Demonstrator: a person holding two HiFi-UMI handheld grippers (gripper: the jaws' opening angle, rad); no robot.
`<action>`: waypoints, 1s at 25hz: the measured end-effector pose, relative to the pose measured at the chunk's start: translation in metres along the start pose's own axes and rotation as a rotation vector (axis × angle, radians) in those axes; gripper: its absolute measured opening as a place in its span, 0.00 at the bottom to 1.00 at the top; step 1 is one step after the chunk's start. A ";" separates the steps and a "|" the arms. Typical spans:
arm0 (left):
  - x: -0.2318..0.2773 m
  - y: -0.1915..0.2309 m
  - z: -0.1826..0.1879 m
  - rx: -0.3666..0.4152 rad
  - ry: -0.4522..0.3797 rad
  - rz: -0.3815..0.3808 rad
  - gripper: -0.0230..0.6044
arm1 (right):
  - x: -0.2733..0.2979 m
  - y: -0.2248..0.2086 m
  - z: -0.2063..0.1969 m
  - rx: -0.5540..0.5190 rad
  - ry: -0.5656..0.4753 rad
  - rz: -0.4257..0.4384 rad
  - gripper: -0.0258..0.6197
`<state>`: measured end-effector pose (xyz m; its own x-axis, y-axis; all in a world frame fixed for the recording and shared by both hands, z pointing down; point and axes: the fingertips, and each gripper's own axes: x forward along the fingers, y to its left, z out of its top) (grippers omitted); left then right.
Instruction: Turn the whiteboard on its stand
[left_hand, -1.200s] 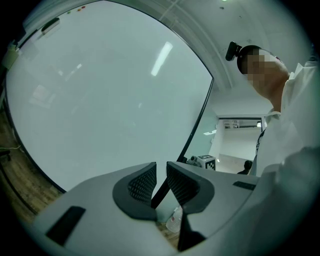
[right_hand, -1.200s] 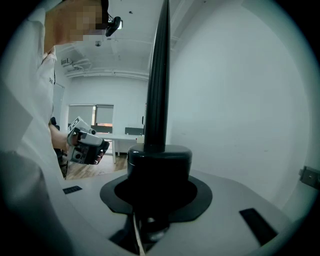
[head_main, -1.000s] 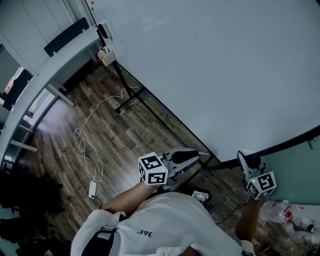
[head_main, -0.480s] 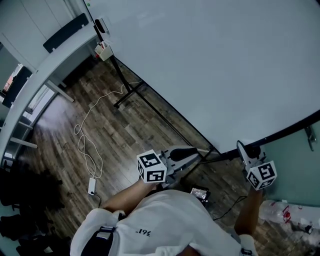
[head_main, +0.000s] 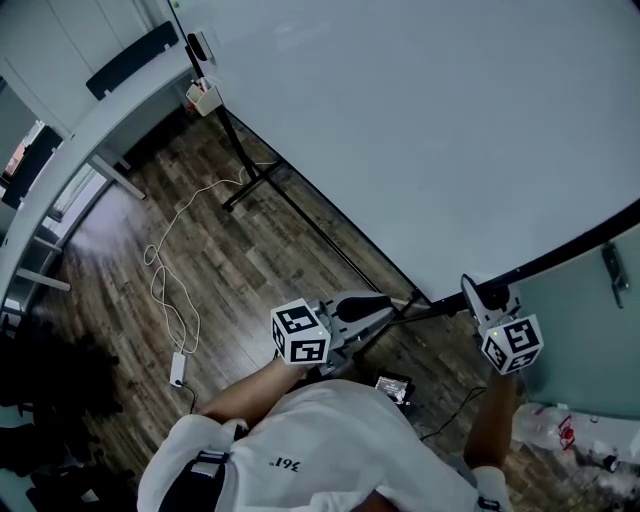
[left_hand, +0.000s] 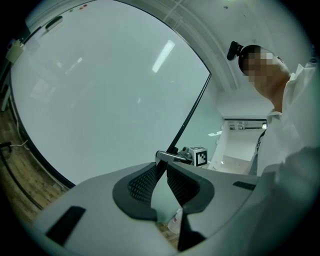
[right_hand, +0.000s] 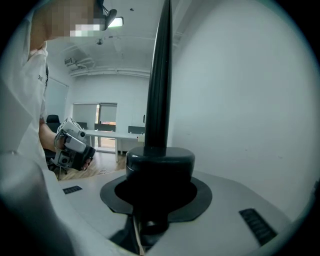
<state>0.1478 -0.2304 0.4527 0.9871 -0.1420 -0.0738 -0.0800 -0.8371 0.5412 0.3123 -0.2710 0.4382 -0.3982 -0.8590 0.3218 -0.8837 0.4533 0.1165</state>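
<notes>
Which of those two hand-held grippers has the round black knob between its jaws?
The right gripper: the black knob fills its jaws. Between the left gripper's tips runs only the whiteboard's thin edge.

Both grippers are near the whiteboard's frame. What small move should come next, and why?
Probably close the left gripper on the dark edge of the whiteboard. Its jaws stand apart with that edge just ahead, while the right gripper is already shut on the black knob. A second hold should steady the turn.
</notes>
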 end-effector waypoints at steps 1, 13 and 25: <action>0.000 0.000 0.000 -0.002 0.000 0.002 0.12 | 0.002 0.001 0.001 -0.002 0.002 0.001 0.28; -0.005 0.000 -0.001 0.000 -0.006 0.001 0.12 | 0.020 0.013 0.009 -0.015 0.007 0.005 0.27; -0.018 0.001 0.003 -0.001 -0.024 0.020 0.12 | 0.041 0.021 0.017 -0.018 0.005 0.014 0.27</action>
<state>0.1298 -0.2303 0.4525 0.9817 -0.1714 -0.0825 -0.0998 -0.8334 0.5435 0.2734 -0.3007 0.4383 -0.4088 -0.8515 0.3284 -0.8737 0.4691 0.1289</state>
